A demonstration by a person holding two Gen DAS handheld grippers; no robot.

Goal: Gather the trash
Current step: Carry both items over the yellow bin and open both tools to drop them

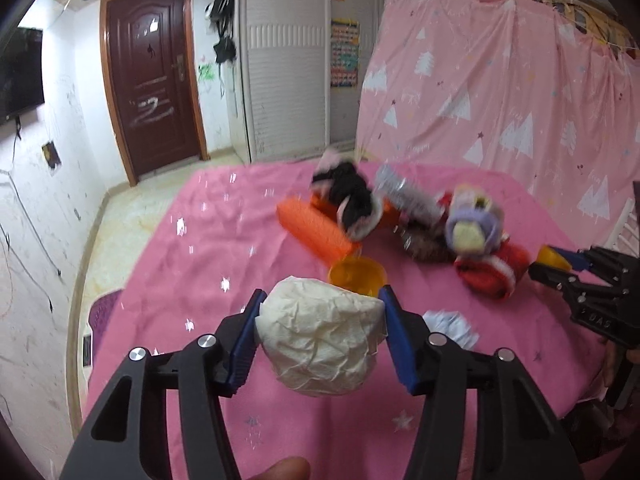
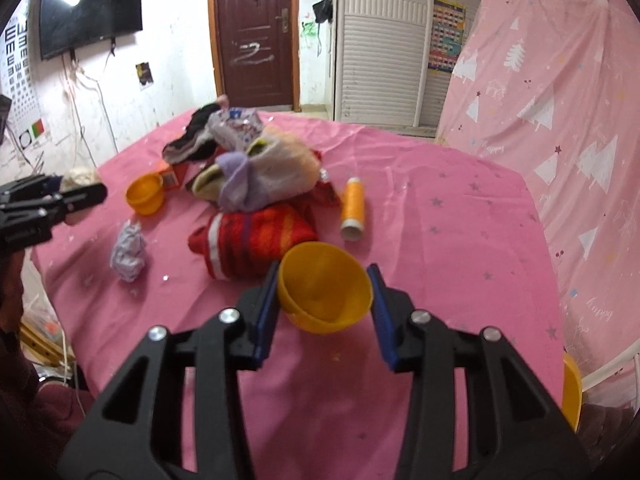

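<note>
My left gripper point(image 1: 322, 296) is shut on a crumpled white paper ball point(image 1: 320, 336), held just above the pink tablecloth point(image 1: 200, 240). The blue pads press on both of its sides. My right gripper point(image 2: 324, 270) is shut on a yellow plastic bowl point(image 2: 324, 300), tilted with its opening towards the camera. A smaller crumpled bluish paper wad point(image 2: 128, 252) lies loose on the cloth, also visible as the wad point(image 1: 452, 326) just right of the left gripper. The right gripper point(image 1: 560, 268) shows at the right edge of the left wrist view.
A heap of socks, red point(image 2: 248, 240), purple point(image 2: 240, 184) and black point(image 2: 192, 140), lies mid-table. A second yellow bowl point(image 2: 146, 194) and an orange thread spool point(image 2: 352, 208) sit beside it. A pink sheet point(image 2: 560, 100) hangs to the right. A door point(image 2: 256, 32) stands behind.
</note>
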